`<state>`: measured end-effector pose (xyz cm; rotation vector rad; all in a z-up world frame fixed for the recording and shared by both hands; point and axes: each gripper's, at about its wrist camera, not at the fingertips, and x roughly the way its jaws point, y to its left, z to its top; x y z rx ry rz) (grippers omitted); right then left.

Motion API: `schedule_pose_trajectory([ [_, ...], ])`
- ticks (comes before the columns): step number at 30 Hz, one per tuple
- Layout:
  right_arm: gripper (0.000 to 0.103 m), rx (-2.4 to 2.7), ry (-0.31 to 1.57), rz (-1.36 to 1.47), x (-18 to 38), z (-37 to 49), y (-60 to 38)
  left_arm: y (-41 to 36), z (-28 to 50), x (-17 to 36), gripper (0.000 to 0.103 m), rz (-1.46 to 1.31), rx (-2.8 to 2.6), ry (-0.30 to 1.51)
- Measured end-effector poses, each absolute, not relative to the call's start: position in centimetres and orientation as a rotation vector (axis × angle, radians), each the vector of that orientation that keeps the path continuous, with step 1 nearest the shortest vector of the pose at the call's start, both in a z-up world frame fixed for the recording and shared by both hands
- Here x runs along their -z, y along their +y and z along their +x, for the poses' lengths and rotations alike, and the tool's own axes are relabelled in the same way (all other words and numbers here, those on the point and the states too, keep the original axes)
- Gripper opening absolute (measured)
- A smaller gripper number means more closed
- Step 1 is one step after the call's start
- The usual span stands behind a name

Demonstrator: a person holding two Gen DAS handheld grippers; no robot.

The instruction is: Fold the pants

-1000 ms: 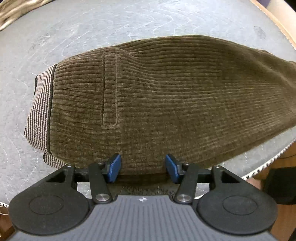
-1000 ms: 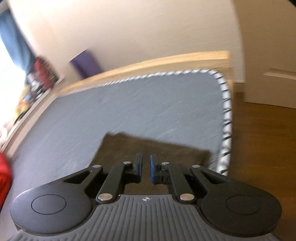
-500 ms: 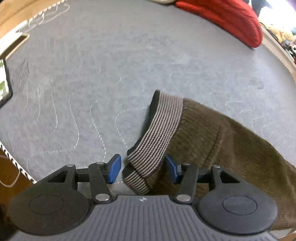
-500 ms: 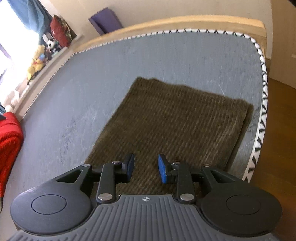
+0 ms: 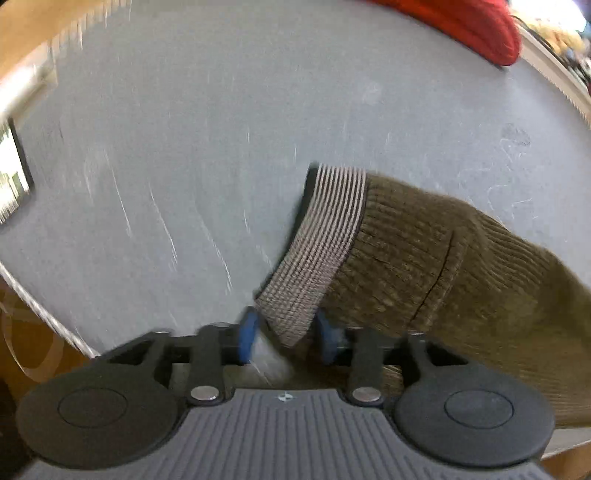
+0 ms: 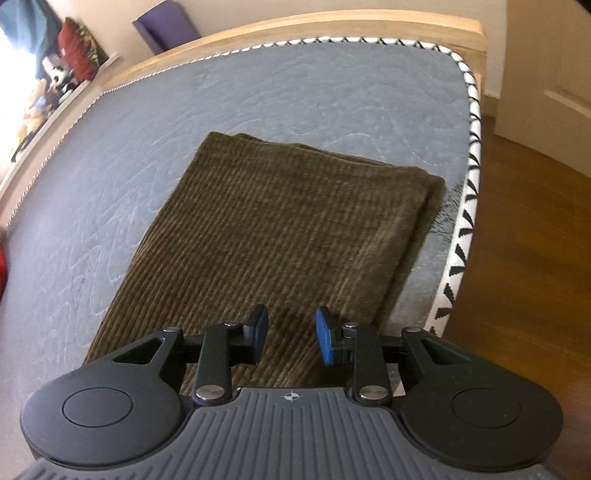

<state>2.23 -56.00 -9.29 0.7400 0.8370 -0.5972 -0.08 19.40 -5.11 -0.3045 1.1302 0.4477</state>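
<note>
Between my left gripper's (image 5: 284,338) blue pads sits the near corner of the striped waistband (image 5: 321,247), with the jaws set apart on either side of it; blur keeps me from telling whether either pad actually touches the fabric. Half a second ago the pads stood wider and the corner lay just ahead of them; now they have drawn closer together and the corner reaches in between. From that corner the brown corduroy pants (image 5: 461,273) run off to my right across the grey mattress (image 5: 184,129), a pocket seam showing past the waistband. A red garment (image 5: 472,22) lies at the far edge of the mattress.

My right gripper (image 6: 290,334) hangs open over the leg end of the pants (image 6: 280,221), holding nothing, and I cannot tell whether its pads brush the cloth. Its jaws stand wider than half a second ago. The legs lie flat and stacked, their far end near the mattress corner, just inside the black-and-white edging (image 6: 467,206). A wooden bed frame (image 6: 332,22) rims the mattress, and a brown wooden floor (image 6: 532,258) lies to the right.
</note>
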Motion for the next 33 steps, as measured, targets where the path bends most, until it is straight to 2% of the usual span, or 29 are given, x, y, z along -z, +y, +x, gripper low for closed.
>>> schedule_pose_trajectory([
  [3,0.030,0.615,0.814,0.739,9.1,1.6,-56.3,16.3,-0.2,2.2,0.053,-0.083,-0.478,0.976],
  [7,0.030,0.660,0.737,0.745,8.4,0.2,-57.2,13.0,0.2,0.7,0.053,-0.041,-0.318,0.875],
  [10,0.030,0.711,0.679,0.768,8.1,-1.3,-58.7,11.6,2.1,2.8,0.053,-0.139,-0.173,0.955],
  [13,0.030,0.761,0.621,0.865,8.4,-3.1,-60.7,11.9,4.3,8.3,0.053,-0.227,-0.187,1.252],
  [16,0.032,0.792,0.580,0.997,9.5,-4.6,-62.6,10.1,4.6,6.7,0.053,-0.148,-0.206,1.185],
  [20,0.033,0.775,0.581,1.082,10.8,-5.0,-63.7,5.7,3.8,3.2,0.061,-0.064,-0.043,1.024],
  [25,0.039,0.762,0.583,1.109,11.7,-4.5,-64.2,1.1,3.8,4.1,0.061,-0.034,0.099,1.059],
  [33,0.040,0.736,0.585,1.104,12.5,-3.0,-64.5,-3.3,4.2,5.4,0.061,0.112,0.181,1.044],
])
